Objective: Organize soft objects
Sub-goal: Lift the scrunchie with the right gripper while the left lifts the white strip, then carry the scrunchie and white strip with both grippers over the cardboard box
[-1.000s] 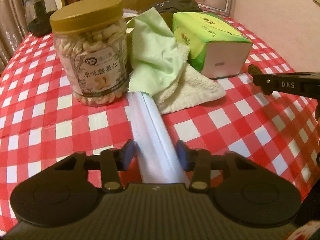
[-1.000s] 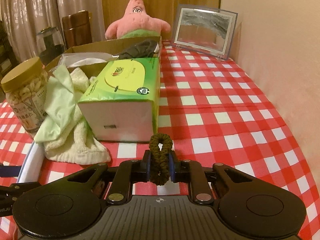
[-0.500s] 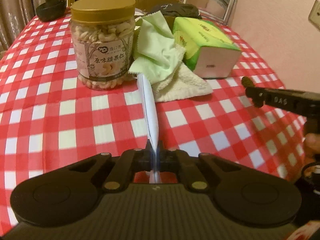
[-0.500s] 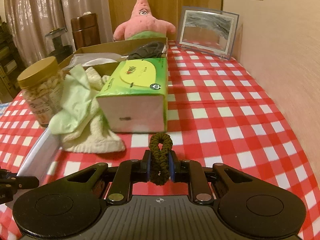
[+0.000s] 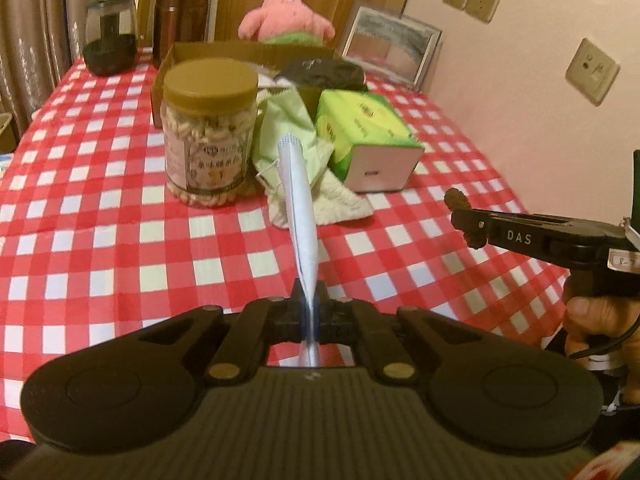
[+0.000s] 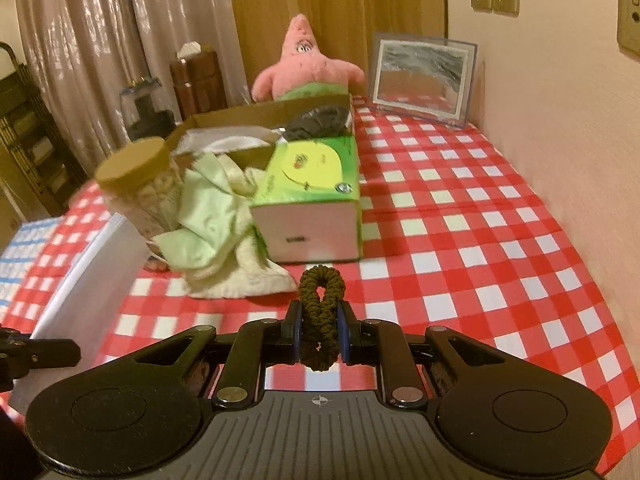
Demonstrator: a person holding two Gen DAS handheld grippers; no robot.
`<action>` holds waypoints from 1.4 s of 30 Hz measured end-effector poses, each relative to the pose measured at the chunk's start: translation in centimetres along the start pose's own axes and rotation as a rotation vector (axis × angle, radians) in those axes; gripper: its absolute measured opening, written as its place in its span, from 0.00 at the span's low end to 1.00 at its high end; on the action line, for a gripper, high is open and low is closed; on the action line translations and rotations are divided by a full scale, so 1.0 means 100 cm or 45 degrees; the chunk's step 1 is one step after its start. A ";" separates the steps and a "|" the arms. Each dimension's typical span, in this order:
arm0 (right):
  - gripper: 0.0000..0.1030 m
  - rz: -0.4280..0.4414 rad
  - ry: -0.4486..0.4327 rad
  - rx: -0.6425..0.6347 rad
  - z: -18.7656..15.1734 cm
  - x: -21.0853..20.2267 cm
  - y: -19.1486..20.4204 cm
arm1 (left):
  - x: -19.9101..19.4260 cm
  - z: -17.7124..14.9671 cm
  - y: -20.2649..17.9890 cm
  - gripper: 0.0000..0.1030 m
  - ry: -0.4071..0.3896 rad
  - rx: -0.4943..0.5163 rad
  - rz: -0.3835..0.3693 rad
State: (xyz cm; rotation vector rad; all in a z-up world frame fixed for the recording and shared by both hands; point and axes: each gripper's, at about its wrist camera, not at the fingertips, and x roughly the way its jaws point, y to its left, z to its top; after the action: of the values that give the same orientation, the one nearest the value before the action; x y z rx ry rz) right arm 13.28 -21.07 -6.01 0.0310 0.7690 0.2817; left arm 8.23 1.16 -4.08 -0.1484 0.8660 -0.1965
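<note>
The left hand-held gripper [image 5: 310,322] is clamping a white face mask [image 5: 299,216] by its near end, holding it edge-on above the counter [image 5: 100,248]. The right hand-held gripper [image 6: 320,334] is pinching a dark hair scrunchie [image 6: 320,304].

Risk: the mask's free far end is hanging near the nut jar [image 5: 210,136] and green cloth [image 5: 286,128], and could snag them. The cardboard box [image 6: 240,116] is sitting beyond that clutter; open counter lies to the right.

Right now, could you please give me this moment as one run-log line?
left gripper: shut on face mask | right gripper: shut on hair tie | both clear of tablecloth
</note>
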 end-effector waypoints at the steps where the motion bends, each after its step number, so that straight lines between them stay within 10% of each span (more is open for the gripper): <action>1: 0.17 0.008 -0.008 0.004 0.002 -0.004 0.001 | -0.004 0.002 -0.001 0.02 -0.010 0.007 -0.001; 42: 0.17 0.156 -0.147 0.026 0.088 -0.041 0.013 | -0.038 0.125 0.010 0.02 -0.238 0.096 -0.124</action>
State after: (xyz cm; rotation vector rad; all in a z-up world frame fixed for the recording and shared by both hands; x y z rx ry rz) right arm 16.22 -20.25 3.33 0.1131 0.6560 0.3853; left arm 15.54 3.65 6.47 -0.1359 0.6649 -0.3012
